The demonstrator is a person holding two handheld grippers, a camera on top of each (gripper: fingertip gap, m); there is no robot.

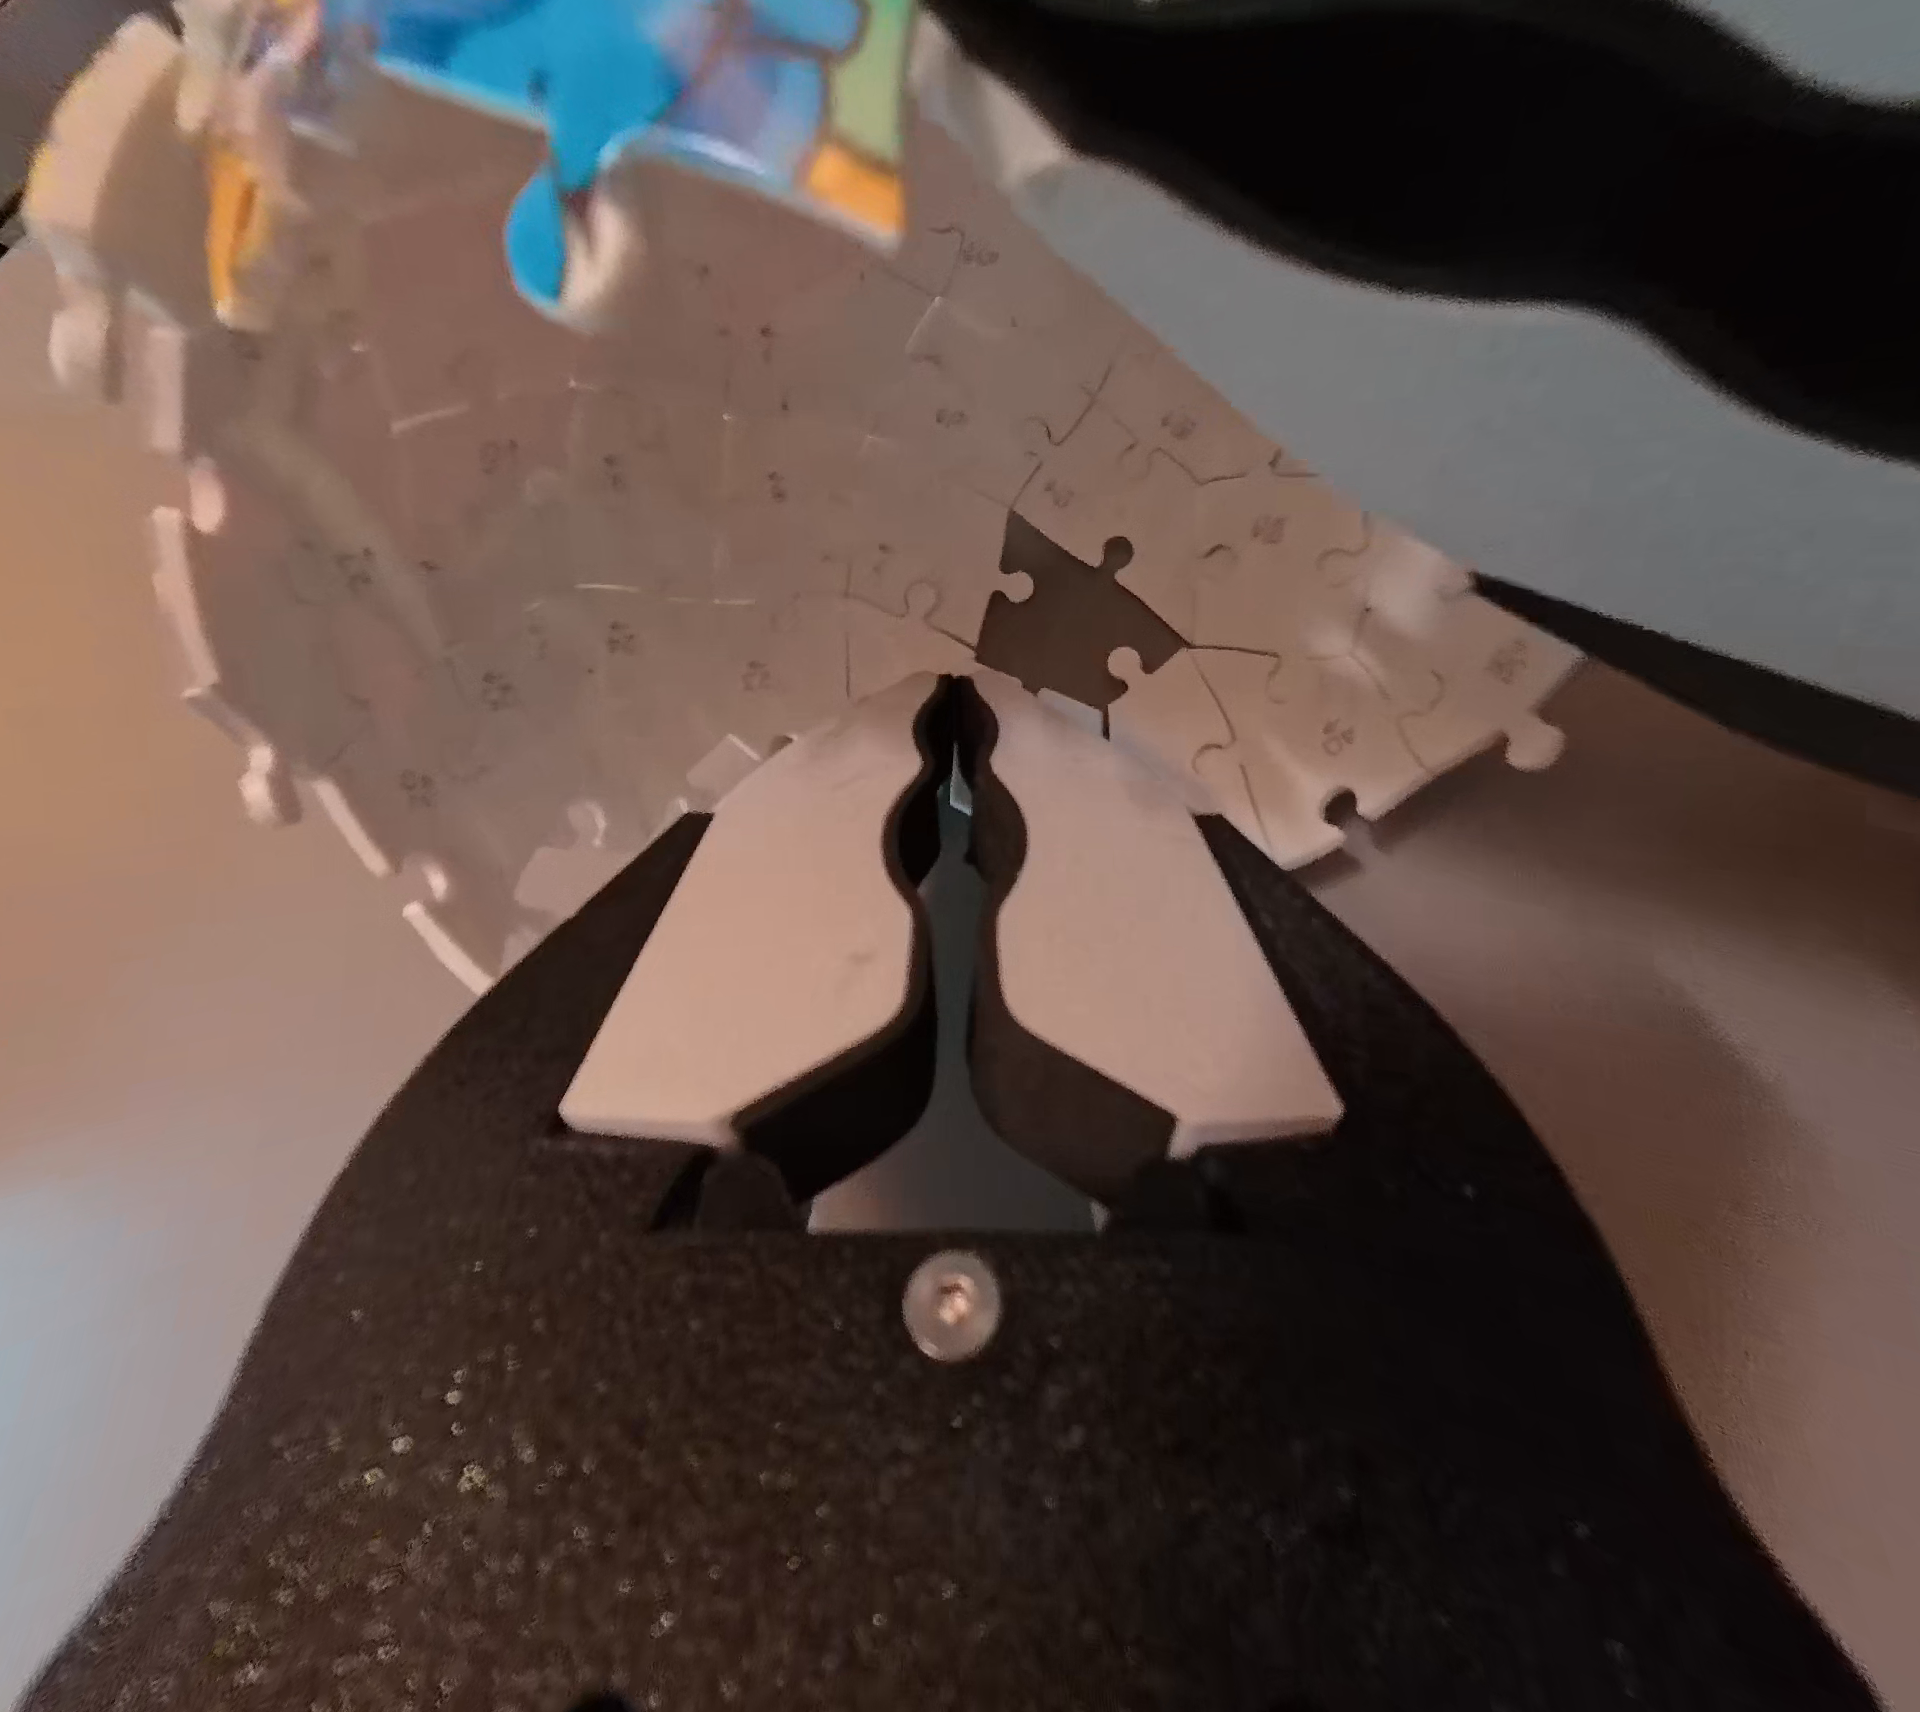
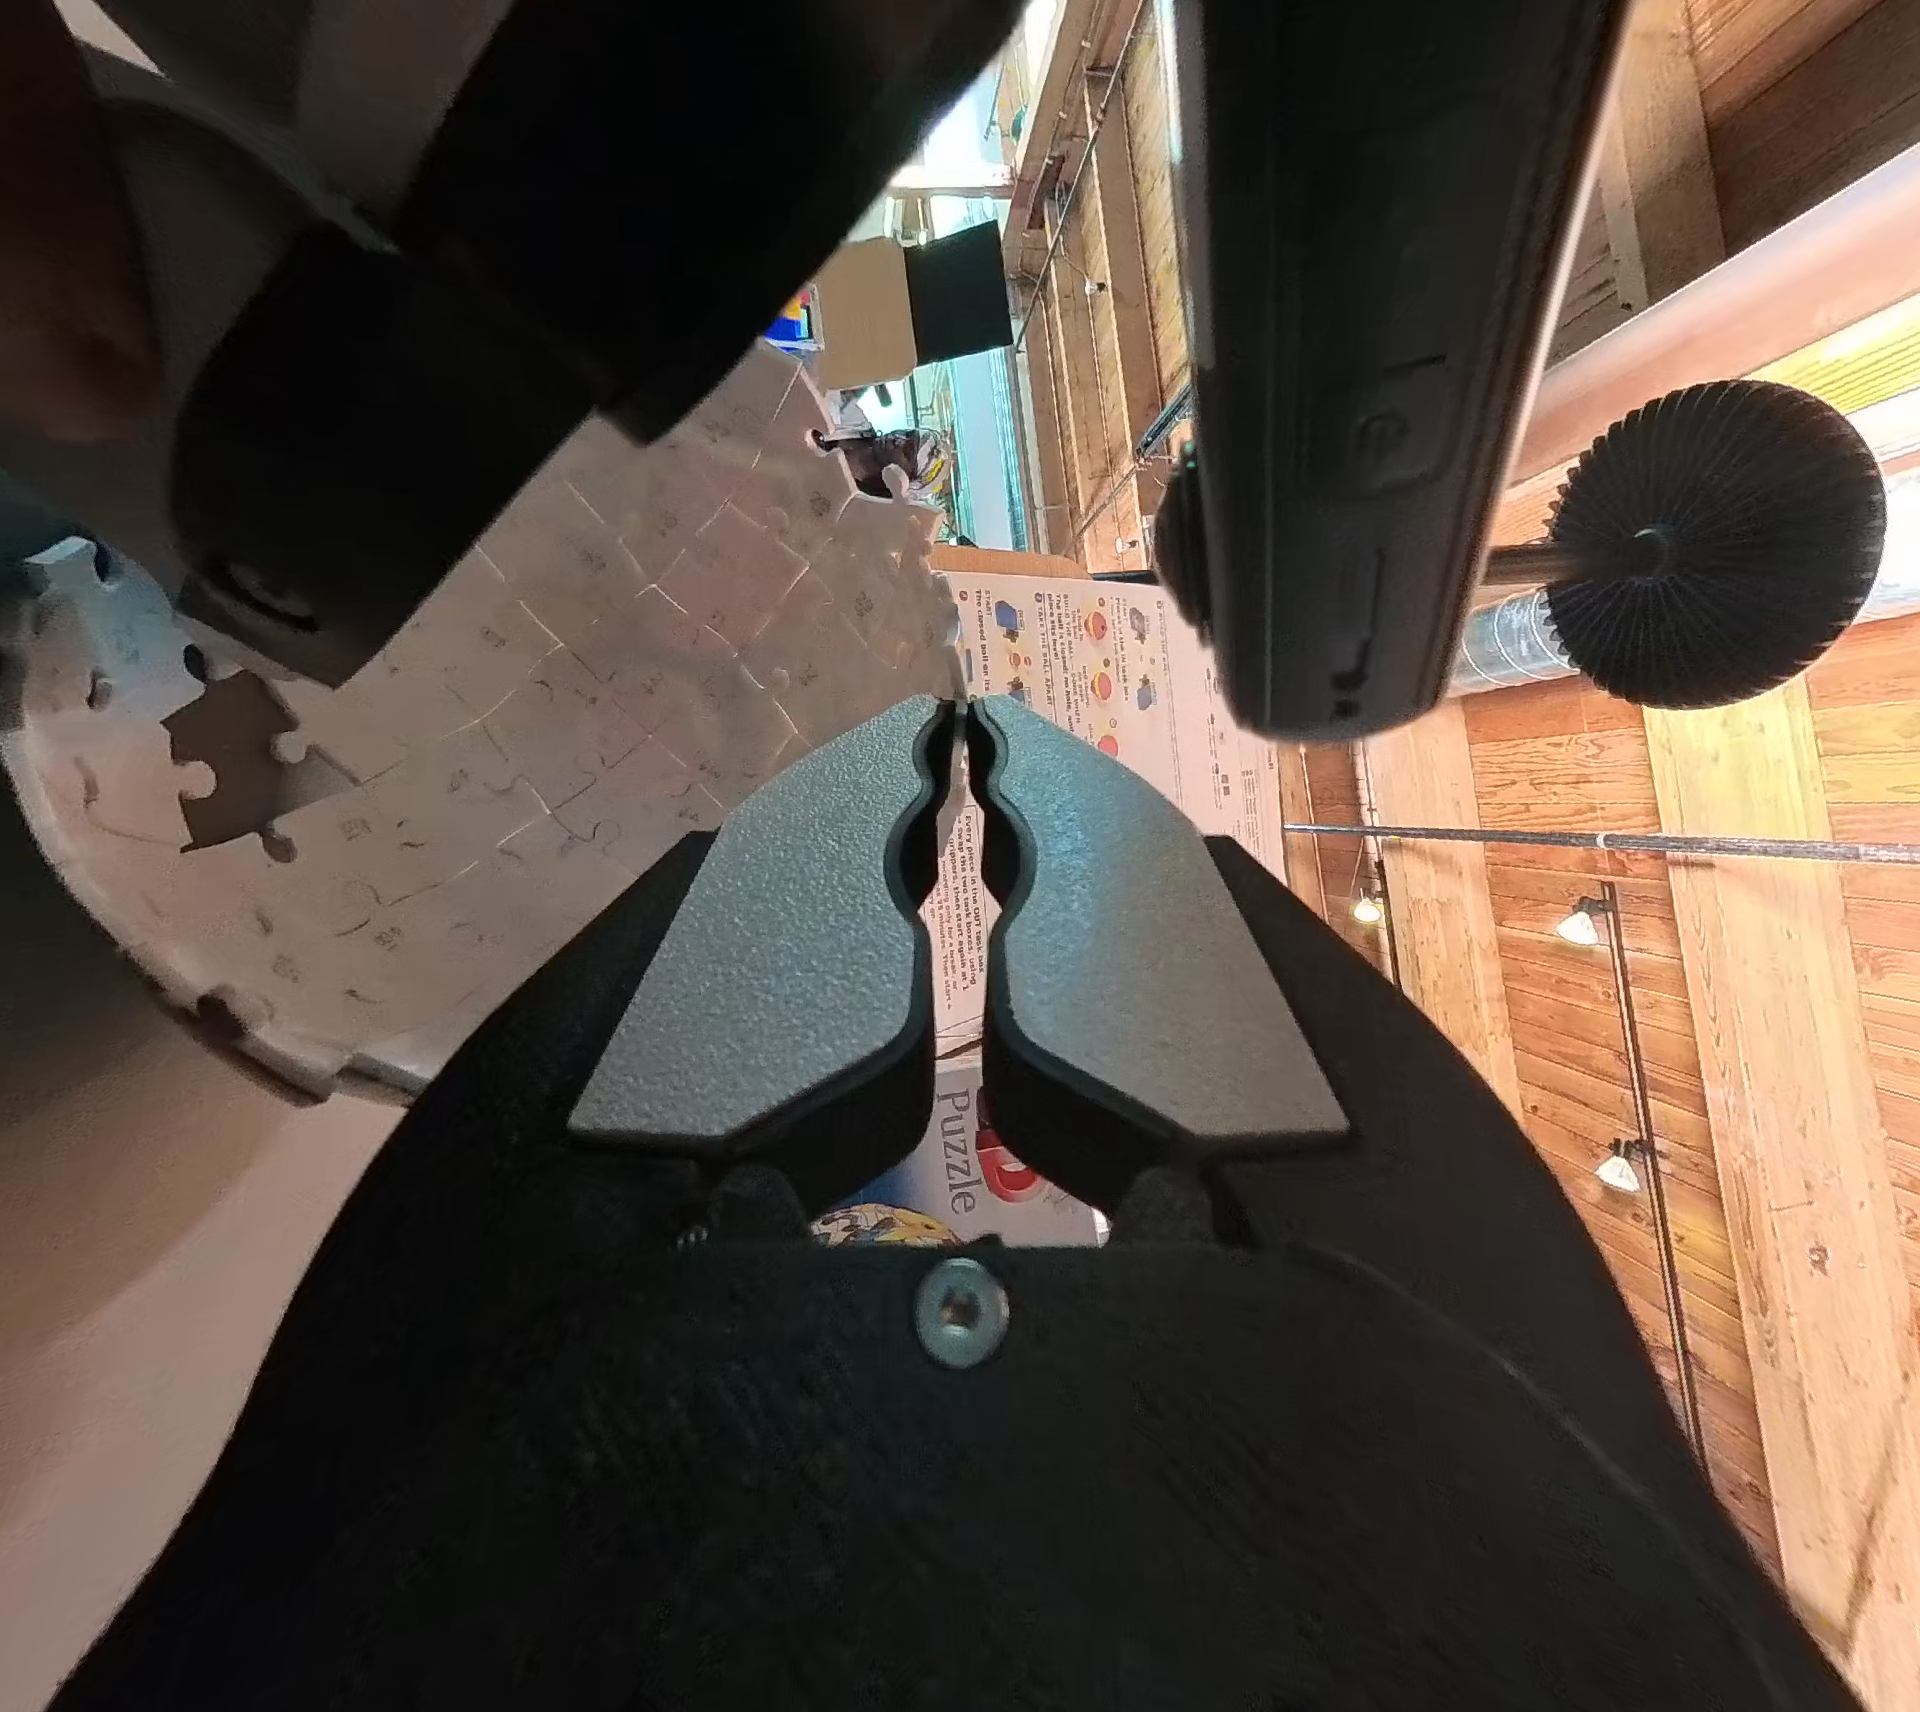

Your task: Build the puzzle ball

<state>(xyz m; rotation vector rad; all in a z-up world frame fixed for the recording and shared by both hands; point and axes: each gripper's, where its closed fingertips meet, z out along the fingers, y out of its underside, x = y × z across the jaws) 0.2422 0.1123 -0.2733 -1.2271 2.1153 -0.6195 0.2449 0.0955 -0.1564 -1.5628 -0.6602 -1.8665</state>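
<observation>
The puzzle ball is a partly built curved shell (image 1: 623,519) of joined pieces, seen from its white numbered inside. One piece-shaped hole (image 1: 1070,623) is open in it. Blue printed pieces (image 1: 623,0) show at the shell's far rim. My left gripper (image 1: 956,696) is shut on the shell's near rim, just left of the hole. The right gripper's black finger (image 1: 1351,104) reaches in beside the blue pieces. In the right wrist view my right gripper (image 2: 961,712) is shut on the shell's (image 2: 571,675) toothed edge. The hole (image 2: 234,758) lies at the left, under the dark left gripper (image 2: 468,208).
A puzzle box and a printed sheet (image 2: 1091,727) stand behind the right gripper. A dark device (image 2: 1403,260) on the left gripper fills the top of the right wrist view. A wooden ceiling with a black fan (image 2: 1714,540) shows at the right. The gap from one gripper's tips to the other's is roughly 11 cm.
</observation>
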